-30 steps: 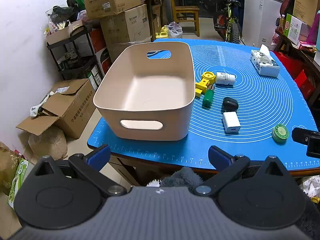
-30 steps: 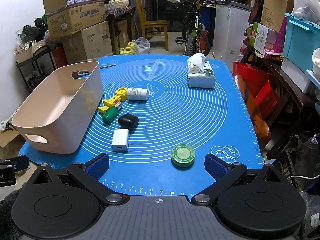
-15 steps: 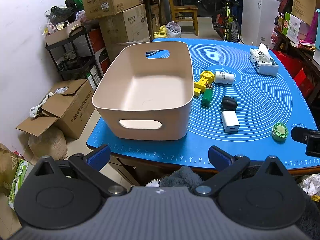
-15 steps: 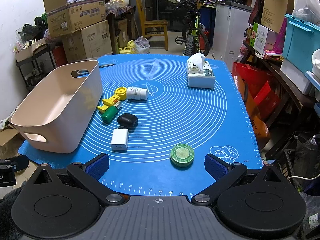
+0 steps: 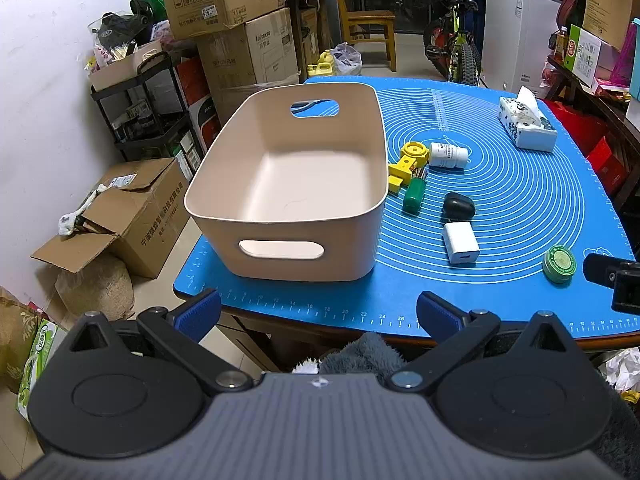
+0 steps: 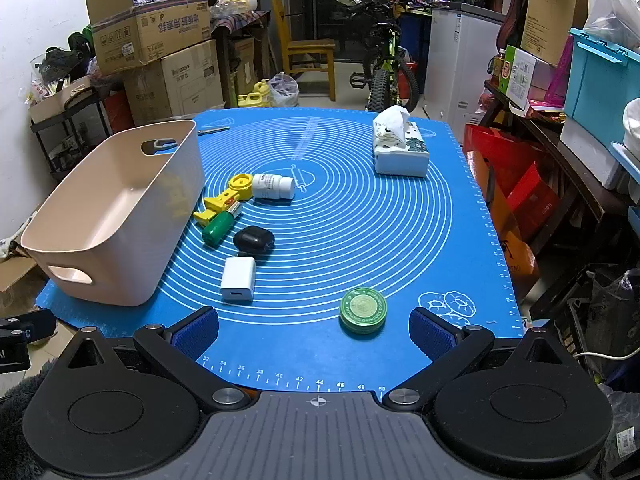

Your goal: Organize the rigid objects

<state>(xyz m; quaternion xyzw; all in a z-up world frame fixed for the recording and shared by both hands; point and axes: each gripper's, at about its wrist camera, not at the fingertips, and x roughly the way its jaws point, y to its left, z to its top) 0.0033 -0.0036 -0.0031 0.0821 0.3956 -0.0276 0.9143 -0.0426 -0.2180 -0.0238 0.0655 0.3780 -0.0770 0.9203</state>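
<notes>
Both tongs are spread wide and hold nothing: the left tongs (image 5: 318,314) hang just off the near edge of the tabletop (image 5: 520,312), facing the beige bin (image 5: 288,184), and the right tongs (image 6: 314,330) sit low near the green tin (image 6: 363,311). The bin is empty. Beside it lie a yellow tool (image 6: 226,196), a green-handled screwdriver (image 6: 219,226), a white pill bottle (image 6: 274,186), a black case (image 6: 253,239) and a white charger (image 6: 238,279). All look light and stiff. The tin is probably best pinched across its rim (smooth sides may slip); the charger's flat faces offer the surest grip.
</notes>
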